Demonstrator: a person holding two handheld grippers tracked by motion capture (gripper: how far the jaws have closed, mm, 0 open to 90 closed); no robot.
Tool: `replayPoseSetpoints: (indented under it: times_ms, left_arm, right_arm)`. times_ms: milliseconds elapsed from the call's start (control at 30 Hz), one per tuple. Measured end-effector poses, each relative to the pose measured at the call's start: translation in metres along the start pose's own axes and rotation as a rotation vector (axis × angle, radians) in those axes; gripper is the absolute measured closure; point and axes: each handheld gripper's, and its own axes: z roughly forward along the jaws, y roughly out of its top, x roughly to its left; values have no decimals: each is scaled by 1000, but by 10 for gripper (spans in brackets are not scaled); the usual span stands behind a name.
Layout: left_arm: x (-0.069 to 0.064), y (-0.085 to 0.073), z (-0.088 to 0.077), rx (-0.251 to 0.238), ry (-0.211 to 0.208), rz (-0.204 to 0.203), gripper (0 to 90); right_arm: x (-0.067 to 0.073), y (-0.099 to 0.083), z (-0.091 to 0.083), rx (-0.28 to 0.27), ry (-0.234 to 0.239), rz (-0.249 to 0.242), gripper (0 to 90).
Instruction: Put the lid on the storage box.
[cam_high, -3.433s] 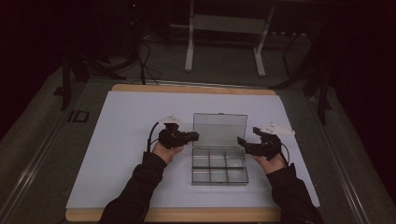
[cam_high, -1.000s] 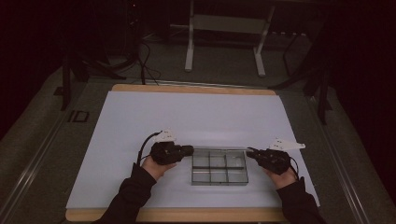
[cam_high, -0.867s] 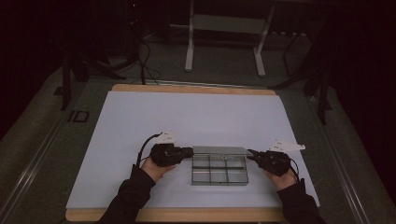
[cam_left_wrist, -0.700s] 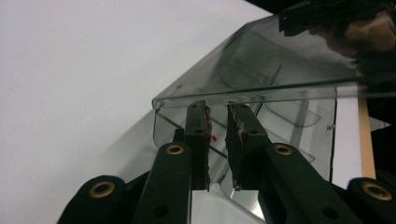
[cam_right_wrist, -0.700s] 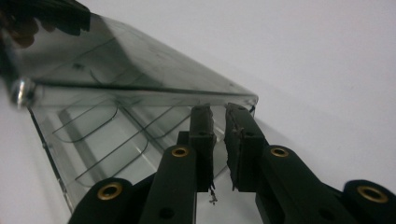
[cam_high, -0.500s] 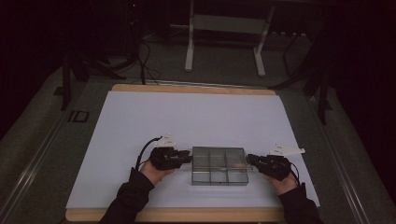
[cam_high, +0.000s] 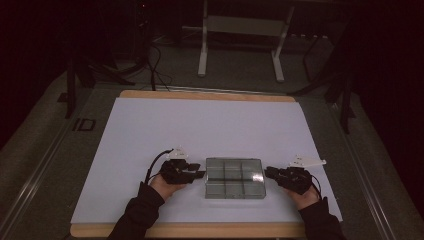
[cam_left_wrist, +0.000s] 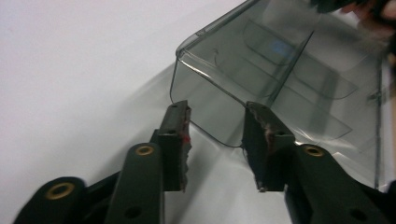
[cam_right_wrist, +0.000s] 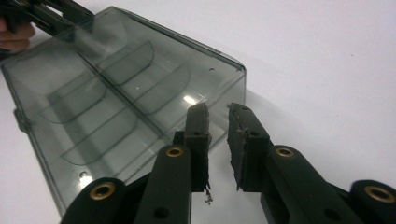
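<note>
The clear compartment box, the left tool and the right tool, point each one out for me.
clear compartment box (cam_high: 234, 178), high view, on the middle of its closed lid.
left tool (cam_left_wrist: 215, 128), left gripper view, midway between its fingertips.
right tool (cam_right_wrist: 217, 123), right gripper view, midway between its fingertips.

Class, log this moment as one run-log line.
box: lid shut, on table | left gripper: open at box end | right gripper: open at other end
</note>
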Motion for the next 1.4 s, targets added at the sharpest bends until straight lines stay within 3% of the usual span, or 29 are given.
replayPoseSetpoints:
  times_ms: [67, 267, 367, 400, 433, 500, 533, 667, 733, 900, 1400]
  left_arm:
    - [1, 0, -1, -2, 14, 2, 597]
    - [3, 1, -5, 0, 42, -22, 391]
    - [6, 0, -8, -18, 46, -38, 272]
    - [8, -2, -9, -22, 19, -28, 198]
    - [9, -3, -9, -22, 18, -37, 105]
    - [12, -4, -9, -13, 28, -59, 77]
    - [13, -5, -9, -10, 21, -66, 15]
    - [16, -8, -10, -19, 18, -71, 15]
    - [15, -9, -9, -8, 37, -59, 15]
    - [13, -11, -10, -9, 57, -26, 15]
    - [13, -20, -19, 1, 80, -38, 15]
  right_arm:
    - [-2, -1, 0, 4, -4, 2, 768]
    - [-5, -1, -1, 2, -23, -20, 656]
    - [-7, -2, -2, 2, -38, -32, 529]
    - [-8, -2, -2, 3, -38, -32, 477]
    - [-8, -2, -3, -4, -46, -34, 415]
    - [-9, -3, -3, -14, -51, -38, 324]
    - [-9, -4, -3, -10, -61, -43, 222]
    - [-9, -5, -6, -35, -54, -23, 212]
    - [-10, -5, -8, -43, -36, -19, 196]
    - [-12, -8, -8, -42, -92, -18, 156]
    - [-16, -18, -13, -18, -170, -45, 157]
